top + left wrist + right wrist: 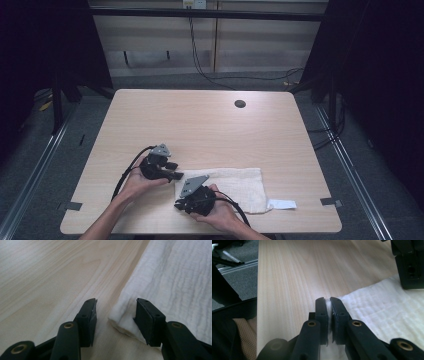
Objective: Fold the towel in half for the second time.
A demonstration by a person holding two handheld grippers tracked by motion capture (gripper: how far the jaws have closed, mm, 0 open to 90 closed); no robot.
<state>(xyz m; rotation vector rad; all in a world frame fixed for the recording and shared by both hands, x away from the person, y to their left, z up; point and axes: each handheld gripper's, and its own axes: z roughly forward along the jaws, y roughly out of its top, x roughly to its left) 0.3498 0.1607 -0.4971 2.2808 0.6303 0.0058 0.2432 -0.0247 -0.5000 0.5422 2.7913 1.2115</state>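
- From the high view, I saw a pale rectangular wooden table (210, 125) with a white crinkled cotton cloth (240, 187) lying flat near its front edge, just ahead of my two hands.
- My left black two-jaw gripper (176, 170) sat at the cloth's far-left corner; my right black two-jaw gripper (181, 202) sat at its near-left corner, close beside the left one.
- In the left gripper view, the left gripper (116, 312) had its jaws spread apart, with a clear gap between them.
- A folded corner of the cloth (175, 285) lay inside that gap, close against the right-hand jaw; I could not tell whether it touched the pad. The rest of the cloth stretched ahead and to the right of the jaws, with bare wood (50, 277) to their left.
- In the right gripper view, the right gripper (327, 301) was clamped on the cloth's edge: a thin white strip of fabric (328, 312) showed pinched between the two pads.
- From there the cloth (382, 312) spread to the right of the jaws, and bare table (292, 277) ran ahead and to the left.
- The other gripper (409, 262) appeared at the upper right of that view, over the cloth's far corner.
- A small white tag (282, 204) lay on the table, touching the cloth's end opposite both grippers.
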